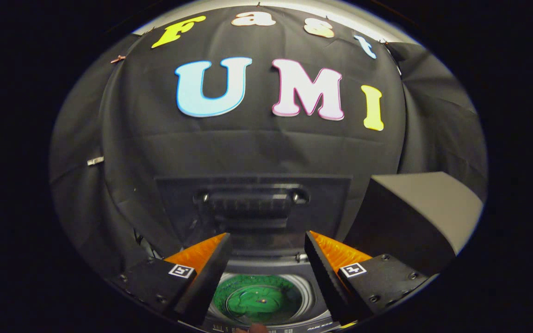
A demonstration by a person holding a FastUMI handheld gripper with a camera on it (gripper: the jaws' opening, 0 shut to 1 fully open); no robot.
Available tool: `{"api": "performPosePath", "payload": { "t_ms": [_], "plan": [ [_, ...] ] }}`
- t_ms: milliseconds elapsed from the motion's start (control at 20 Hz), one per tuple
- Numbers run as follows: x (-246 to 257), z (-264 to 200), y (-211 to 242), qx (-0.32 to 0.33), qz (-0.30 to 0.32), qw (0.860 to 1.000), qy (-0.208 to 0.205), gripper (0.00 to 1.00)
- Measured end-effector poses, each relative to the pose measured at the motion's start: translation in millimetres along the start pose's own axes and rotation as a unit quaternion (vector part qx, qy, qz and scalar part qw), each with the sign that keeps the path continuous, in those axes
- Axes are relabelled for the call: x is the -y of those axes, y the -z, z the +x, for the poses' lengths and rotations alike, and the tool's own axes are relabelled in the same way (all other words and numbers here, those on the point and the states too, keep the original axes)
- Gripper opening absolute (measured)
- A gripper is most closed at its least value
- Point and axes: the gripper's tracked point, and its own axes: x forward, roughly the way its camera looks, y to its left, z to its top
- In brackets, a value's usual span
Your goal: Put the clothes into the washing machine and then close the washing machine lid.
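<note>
**Lid up, clothes in: the slam is the danger now**

Washing machine (266, 319) low centre of frame, lid (252, 208) standing upright at mid-frame, handle facing the gripper. Green clothes (257, 300) down in the drum, bottom centre. Gripper (266, 249) spread wide, pinching nothing. Likely risks: glancing off the handle, lid dropping hard, fabric caught under the rim.

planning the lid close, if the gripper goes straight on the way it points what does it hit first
Probably the raised lid of the washing machine, standing upright just ahead of the open gripper; depth is hard to judge. The green clothes lie below that line.
</note>
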Motion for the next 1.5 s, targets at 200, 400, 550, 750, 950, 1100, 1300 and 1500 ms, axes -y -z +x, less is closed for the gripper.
{"api": "performPosePath", "payload": {
  "t_ms": [200,400,550,750,950,1100,1300,1500],
  "plan": [
    [5,29,-46,0.005,-0.026,1.000,0.000,0.98],
    [-3,71,-66,0.000,-0.038,0.999,-0.018,0.98],
    [-23,99,-63,-0.019,-0.026,0.998,-0.051,0.98],
    [-34,123,-54,-0.035,-0.023,0.997,-0.070,0.98],
    [-37,124,-51,-0.034,0.006,0.996,-0.087,0.97],
    [-39,124,-48,-0.024,0.016,0.994,-0.101,0.98],
    [-37,118,-49,-0.025,0.014,0.994,-0.105,0.99],
    [-34,94,-42,-0.017,0.014,0.994,-0.107,1.00]
  ]
}}
